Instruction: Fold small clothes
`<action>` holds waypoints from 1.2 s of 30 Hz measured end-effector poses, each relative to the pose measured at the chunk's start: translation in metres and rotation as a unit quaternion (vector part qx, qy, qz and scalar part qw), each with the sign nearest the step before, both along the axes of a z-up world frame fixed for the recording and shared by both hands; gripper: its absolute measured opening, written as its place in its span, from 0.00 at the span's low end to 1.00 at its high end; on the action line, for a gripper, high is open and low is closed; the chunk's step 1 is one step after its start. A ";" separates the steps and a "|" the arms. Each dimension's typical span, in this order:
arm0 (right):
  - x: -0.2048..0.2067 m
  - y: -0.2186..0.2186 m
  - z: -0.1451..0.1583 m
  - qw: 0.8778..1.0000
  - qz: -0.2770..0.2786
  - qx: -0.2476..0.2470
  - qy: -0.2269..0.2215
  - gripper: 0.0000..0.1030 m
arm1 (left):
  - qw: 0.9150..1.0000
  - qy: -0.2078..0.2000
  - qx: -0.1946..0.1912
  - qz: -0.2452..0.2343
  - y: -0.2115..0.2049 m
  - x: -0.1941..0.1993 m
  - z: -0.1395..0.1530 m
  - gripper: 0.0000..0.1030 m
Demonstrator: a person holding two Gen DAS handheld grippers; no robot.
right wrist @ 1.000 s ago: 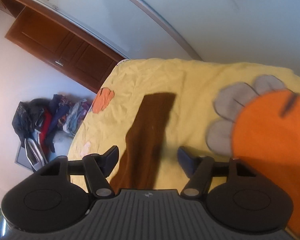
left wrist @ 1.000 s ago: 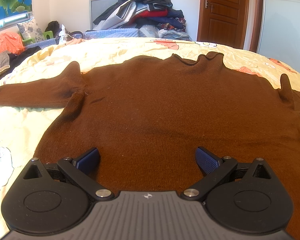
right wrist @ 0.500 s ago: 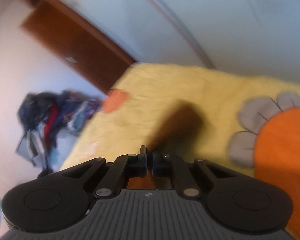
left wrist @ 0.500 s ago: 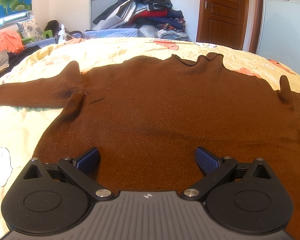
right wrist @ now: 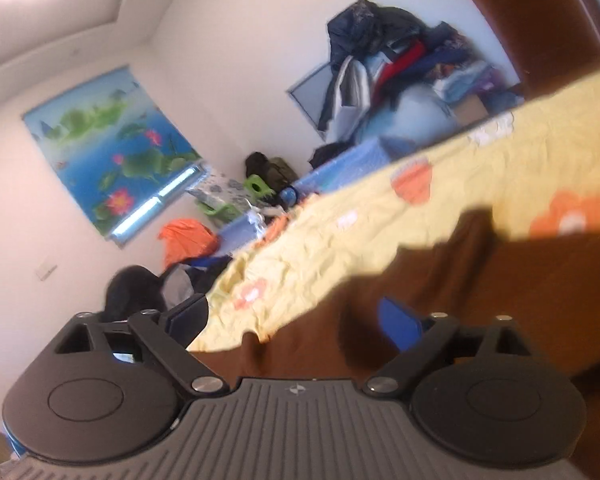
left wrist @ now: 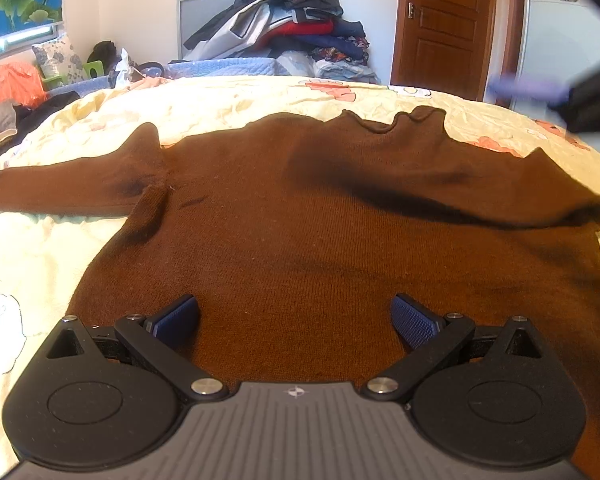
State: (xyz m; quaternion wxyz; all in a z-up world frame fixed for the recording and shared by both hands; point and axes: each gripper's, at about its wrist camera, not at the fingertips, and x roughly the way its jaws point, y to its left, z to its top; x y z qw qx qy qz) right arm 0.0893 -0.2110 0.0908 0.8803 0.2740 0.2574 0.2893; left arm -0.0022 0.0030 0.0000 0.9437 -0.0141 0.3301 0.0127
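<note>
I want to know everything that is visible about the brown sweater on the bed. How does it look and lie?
The brown sweater is a fine ribbed knit, dark brown, with a rolled neck at the far edge. It lies flat on the yellow flowered bedsheet, hem towards the left gripper. One sleeve stretches out sideways at picture left; the other is folded in across the chest. No gripper pad presses on it: the left gripper is open above the hem.
</note>
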 end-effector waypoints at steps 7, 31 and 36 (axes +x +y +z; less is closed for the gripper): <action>-0.046 -0.046 -0.063 0.992 -0.070 -0.091 0.045 0.85 | 0.992 -0.009 -0.126 -0.006 0.036 0.010 0.039 1.00; -0.057 -0.047 -0.092 0.994 -0.056 -0.094 0.027 0.98 | 0.995 0.021 -0.042 0.087 0.069 0.124 0.065 0.05; -0.057 -0.045 -0.091 0.993 -0.053 -0.098 0.026 1.00 | 0.990 0.057 0.003 0.127 0.096 0.122 0.023 0.05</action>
